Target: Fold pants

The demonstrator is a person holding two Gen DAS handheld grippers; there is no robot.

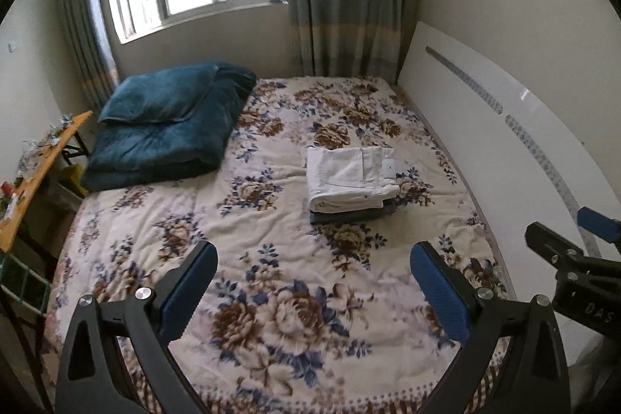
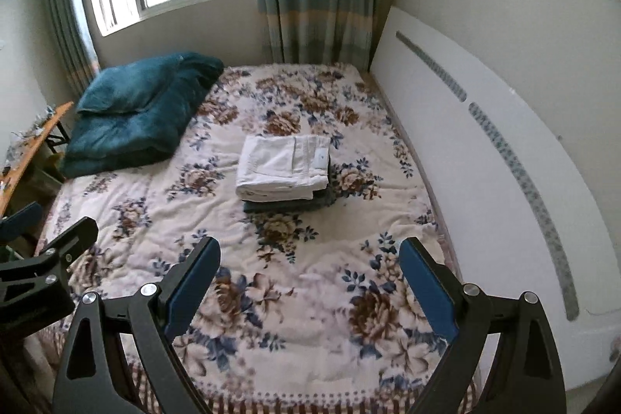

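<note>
Folded white pants [image 1: 351, 177] lie on top of a folded grey-blue garment [image 1: 349, 216], stacked in the middle right of the floral bed; the stack also shows in the right wrist view [image 2: 283, 167]. My left gripper [image 1: 313, 258] is open and empty, held above the near part of the bed, well short of the stack. My right gripper [image 2: 309, 255] is open and empty too, beside the left one and at a similar distance from the stack. The right gripper shows at the right edge of the left wrist view [image 1: 570, 231].
A floral blanket [image 1: 271, 239] covers the bed. A folded teal quilt with a pillow [image 1: 167, 127] lies at the far left. A white headboard [image 1: 504, 150] runs along the right side. A wooden table [image 1: 35, 173] stands left of the bed. Window and curtains stand behind.
</note>
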